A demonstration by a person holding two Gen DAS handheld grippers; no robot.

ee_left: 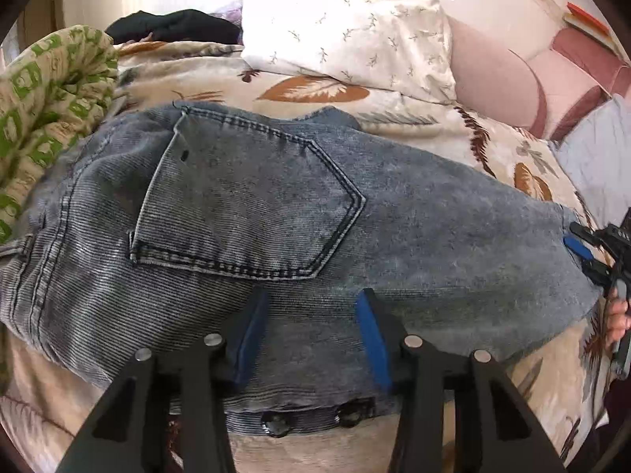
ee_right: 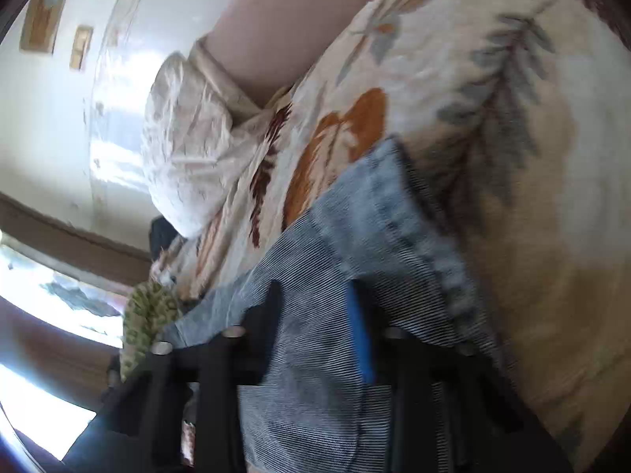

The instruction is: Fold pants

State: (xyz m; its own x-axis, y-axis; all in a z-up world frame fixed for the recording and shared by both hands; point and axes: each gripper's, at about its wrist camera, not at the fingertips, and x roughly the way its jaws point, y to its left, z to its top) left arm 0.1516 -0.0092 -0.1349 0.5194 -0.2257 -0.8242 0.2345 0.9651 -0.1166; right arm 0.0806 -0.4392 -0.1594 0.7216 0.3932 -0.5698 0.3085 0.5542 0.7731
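**Ana:** On the bed, folks: the jeans (ee_left: 276, 213) lie flat across a leaf-print bedspread (ee_left: 434, 110), back pocket (ee_left: 252, 201) facing up, waistband buttons (ee_left: 276, 427) at the near edge.

**Ben:** And the left hand-held gripper (ee_left: 311, 339) sits over the denim near that waistband, blue pads spread wide, fabric showing between them, nothing pinched.

**Ana:** Over at the far end of the jeans, the right hand-held gripper (ee_left: 587, 256). From its own view (ee_right: 315, 323), the fingers stand apart with denim lying between them. Is it actually pinching the cloth? I cannot tell; that picture is blurred.

**Ben:** Any labels? Any brand tag?

**Ana:** None readable. The green-and-cream patterned blanket (ee_left: 47, 110) bunched beside the jeans has blocky green marks, but I can't make out letters.

**Ben:** Behind the jeans, a white pillow (ee_left: 355, 27), with a dark garment (ee_left: 177, 27) left of it and a pink headboard (ee_left: 493, 75) to its right.
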